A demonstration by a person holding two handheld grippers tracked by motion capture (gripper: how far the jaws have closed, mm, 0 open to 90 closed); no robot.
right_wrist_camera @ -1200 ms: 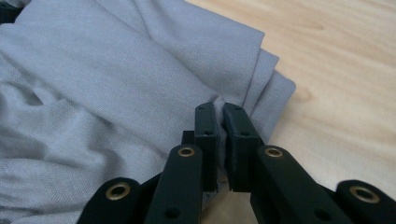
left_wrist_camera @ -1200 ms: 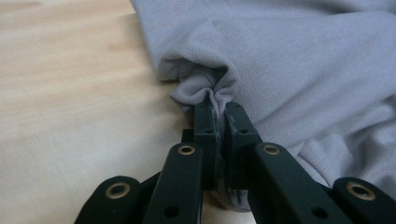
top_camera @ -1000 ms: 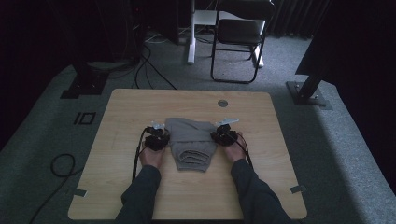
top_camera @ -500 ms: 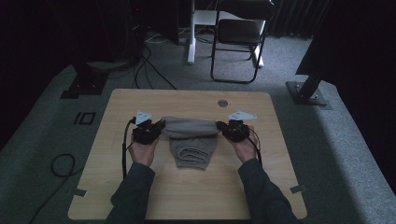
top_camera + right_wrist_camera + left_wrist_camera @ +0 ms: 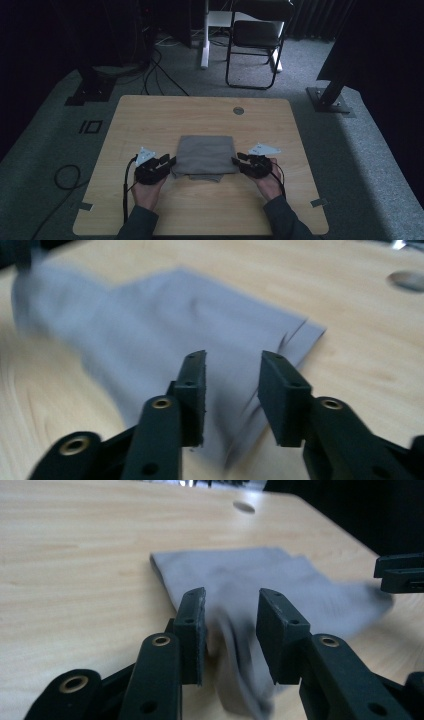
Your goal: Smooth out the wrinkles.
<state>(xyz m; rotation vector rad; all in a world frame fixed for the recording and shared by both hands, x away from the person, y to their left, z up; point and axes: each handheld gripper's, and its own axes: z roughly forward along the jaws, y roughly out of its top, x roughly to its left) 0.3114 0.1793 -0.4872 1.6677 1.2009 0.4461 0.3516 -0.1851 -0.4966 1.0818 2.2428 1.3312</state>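
A grey cloth lies folded into a neat rectangle in the middle of the wooden table. My left gripper rests at the cloth's near left corner and my right gripper at its near right corner. In the left gripper view the left gripper is open, with a blurred fold of the cloth running between its jaws. In the right gripper view the right gripper is also open, over the layered edge of the cloth. The right gripper's jaws also appear at the far side of the left gripper view.
A round cable hole sits in the table behind the cloth. On the carpet behind the table are a black folding chair and stand bases. Cables lie on the floor to the left.
Both grippers rose to the cloth's far edge, then came back toward the person. The cloth went from an uneven shape to a compact folded rectangle, and the jaws now stand apart.
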